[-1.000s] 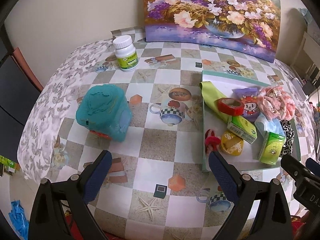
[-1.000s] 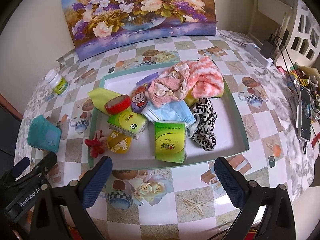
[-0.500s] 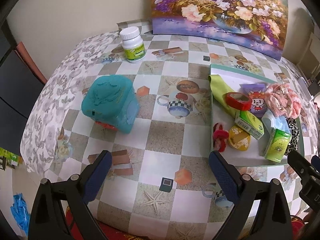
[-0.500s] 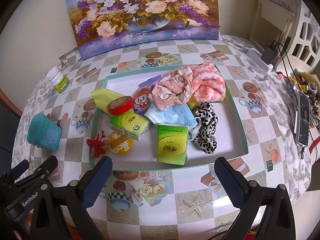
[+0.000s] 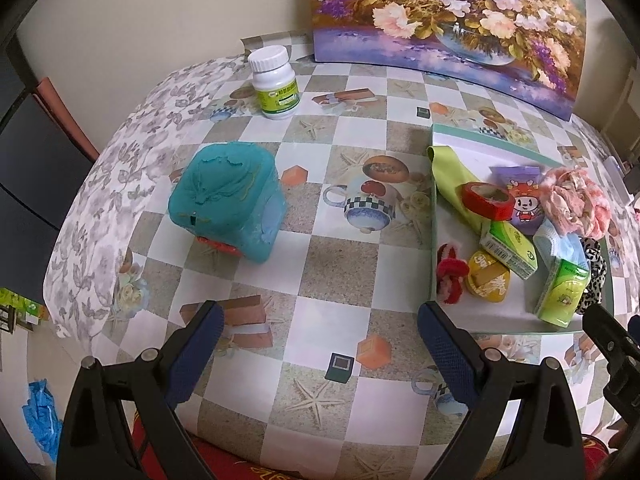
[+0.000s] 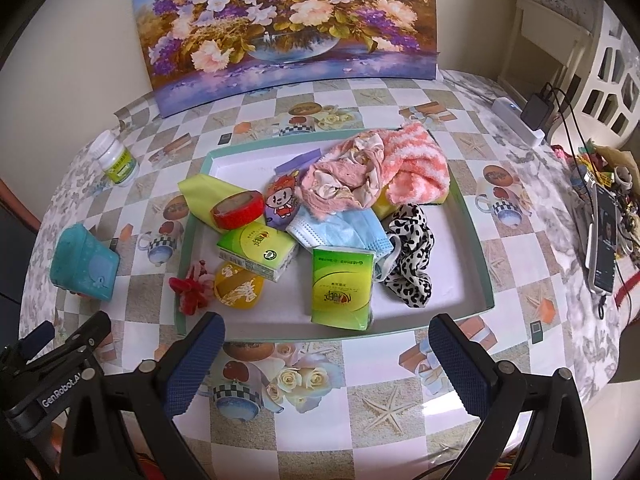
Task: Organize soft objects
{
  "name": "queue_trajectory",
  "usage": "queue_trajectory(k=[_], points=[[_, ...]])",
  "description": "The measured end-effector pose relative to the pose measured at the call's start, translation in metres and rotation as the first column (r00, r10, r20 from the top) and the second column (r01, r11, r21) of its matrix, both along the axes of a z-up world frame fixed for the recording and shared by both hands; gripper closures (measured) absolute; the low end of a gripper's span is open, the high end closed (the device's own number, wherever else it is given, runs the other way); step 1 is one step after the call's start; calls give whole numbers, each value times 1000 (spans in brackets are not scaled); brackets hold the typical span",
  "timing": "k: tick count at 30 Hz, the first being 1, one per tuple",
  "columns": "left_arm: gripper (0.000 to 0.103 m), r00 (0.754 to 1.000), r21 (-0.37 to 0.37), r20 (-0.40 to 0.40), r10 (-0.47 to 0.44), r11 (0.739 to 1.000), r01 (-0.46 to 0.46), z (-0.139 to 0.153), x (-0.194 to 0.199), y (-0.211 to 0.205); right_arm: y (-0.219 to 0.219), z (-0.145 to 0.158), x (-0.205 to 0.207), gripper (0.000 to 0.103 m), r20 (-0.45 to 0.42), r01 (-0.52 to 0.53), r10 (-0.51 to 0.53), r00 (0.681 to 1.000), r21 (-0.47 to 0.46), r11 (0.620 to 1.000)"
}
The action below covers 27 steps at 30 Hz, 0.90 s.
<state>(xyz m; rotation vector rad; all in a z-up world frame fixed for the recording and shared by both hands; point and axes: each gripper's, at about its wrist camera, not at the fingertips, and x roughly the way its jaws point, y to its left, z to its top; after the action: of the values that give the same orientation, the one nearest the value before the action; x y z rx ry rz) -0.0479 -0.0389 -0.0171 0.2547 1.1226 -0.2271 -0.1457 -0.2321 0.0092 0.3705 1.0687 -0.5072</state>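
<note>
From left to right on the checked tablecloth (image 6: 320, 360): a teal box (image 6: 82, 264) at nine o'clock, a white pill bottle (image 6: 116, 160) at ten, then the shallow tray (image 6: 472, 248) at centre. It holds a red tape roll (image 6: 238, 210), tissue packs (image 6: 342, 286), a blue face mask (image 6: 340, 232), pink cloth (image 6: 372, 172) and a leopard-print scrunchie (image 6: 412, 256). A flower painting (image 6: 288, 20) leans against the wall at twelve o'clock; the left gripper (image 5: 316, 344) and right gripper (image 6: 326, 356) hover at six, fingers spread wide, holding nothing.

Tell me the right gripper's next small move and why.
Probably ease the right gripper forward toward the leopard-print fabric in the tray: its jaws are open and empty, short of the tray's near rim, and that soft piece lies at the pile's edge with nothing on top.
</note>
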Motion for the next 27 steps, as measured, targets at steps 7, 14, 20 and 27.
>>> queue_trajectory(k=[7, 14, 20, 27], points=[[6, 1000, 4, 8, 18, 1000, -18, 1, 1, 3, 0, -1, 0, 0, 0, 2, -2, 1000, -1, 1000], [6, 1000, 3, 7, 20, 1000, -20, 1, 2, 3, 0, -1, 0, 0, -1, 1, -1, 1000, -2, 1000], [6, 1000, 3, 8, 23, 1000, -23, 1, 2, 4, 1, -1, 0, 0, -1, 2, -2, 1000, -2, 1000], [6, 1000, 4, 9, 23, 1000, -23, 1, 2, 5, 0, -2, 0, 0, -6, -6, 6, 1000, -5, 1000]])
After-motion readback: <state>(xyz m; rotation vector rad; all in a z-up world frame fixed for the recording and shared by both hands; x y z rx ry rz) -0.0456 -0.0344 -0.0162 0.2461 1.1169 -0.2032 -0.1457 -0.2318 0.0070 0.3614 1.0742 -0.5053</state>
